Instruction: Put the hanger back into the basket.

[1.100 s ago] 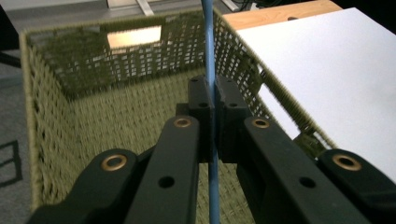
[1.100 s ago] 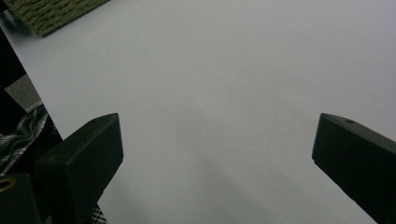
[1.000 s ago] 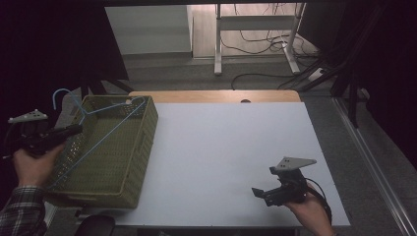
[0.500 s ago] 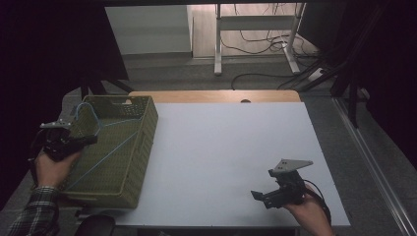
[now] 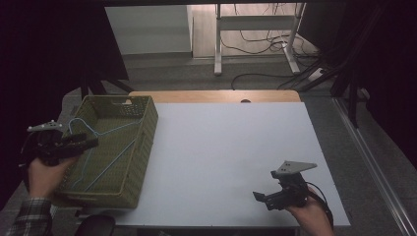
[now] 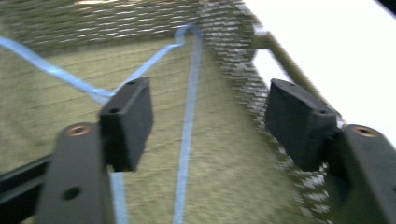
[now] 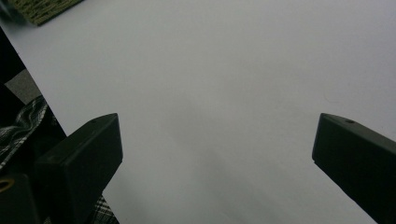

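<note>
A blue wire hanger (image 5: pixel 110 130) lies inside the green woven basket (image 5: pixel 142 147) at the table's left side. My left gripper (image 5: pixel 91 143) hovers over the basket's left rim. Its jaws have just been opening and stand apart. In the left gripper view the hanger (image 6: pixel 189 116) rests on the basket floor (image 6: pixel 224 186) beyond the pads, with no pad pressing on it. My right gripper (image 5: pixel 260 197) sits near the front right of the white table (image 5: pixel 231 147), open with nothing between its jaws (image 7: pixel 217 144).
The basket's corner (image 7: pixel 42 9) shows at the far upper left of the right gripper view, across the white tabletop (image 7: pixel 210 70). A wooden strip (image 5: pixel 216 96) runs along the table's far edge. Behind it are a desk frame (image 5: pixel 255 29) and floor cables.
The left gripper came down and in toward the basket and opened. The hanger, earlier held up across the basket, now lies inside it. The right gripper stayed put.
</note>
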`<action>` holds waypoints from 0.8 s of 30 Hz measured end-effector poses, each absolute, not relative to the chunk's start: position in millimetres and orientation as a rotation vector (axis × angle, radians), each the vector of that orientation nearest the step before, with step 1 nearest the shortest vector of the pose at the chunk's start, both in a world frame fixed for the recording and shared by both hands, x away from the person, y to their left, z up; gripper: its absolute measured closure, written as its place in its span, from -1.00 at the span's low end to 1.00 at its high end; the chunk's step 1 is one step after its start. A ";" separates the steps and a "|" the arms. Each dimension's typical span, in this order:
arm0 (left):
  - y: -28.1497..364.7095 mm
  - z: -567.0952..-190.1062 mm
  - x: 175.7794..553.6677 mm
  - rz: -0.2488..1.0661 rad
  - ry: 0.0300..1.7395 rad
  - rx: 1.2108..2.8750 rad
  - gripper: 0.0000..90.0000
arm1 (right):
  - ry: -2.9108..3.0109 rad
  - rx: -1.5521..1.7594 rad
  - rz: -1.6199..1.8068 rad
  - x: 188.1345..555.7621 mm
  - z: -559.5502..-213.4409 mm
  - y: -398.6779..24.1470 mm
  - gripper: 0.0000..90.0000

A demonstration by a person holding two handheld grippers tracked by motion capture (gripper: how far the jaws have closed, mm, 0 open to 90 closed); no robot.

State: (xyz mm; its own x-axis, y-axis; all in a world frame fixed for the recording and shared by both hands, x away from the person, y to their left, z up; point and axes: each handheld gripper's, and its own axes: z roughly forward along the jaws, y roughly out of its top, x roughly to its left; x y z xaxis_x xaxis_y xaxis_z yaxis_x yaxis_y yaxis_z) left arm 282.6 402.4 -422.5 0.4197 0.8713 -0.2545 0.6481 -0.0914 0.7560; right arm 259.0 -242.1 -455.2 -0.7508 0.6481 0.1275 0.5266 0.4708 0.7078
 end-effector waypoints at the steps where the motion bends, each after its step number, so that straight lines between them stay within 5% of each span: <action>1: 388.7 -419.0 273.8 0.305 1.242 1.845 -0.47 | 2.543 1.035 1.141 256.9 -454.7 -242.9 -0.97; 15: 308.2 -420.8 217.7 0.265 0.984 1.926 -0.99 | 2.499 1.065 1.153 241.1 -454.5 -252.9 -1.00; 24: 283.0 -453.9 201.2 0.318 1.039 2.108 -1.00 | 2.456 1.077 1.127 232.9 -460.7 -260.6 -1.00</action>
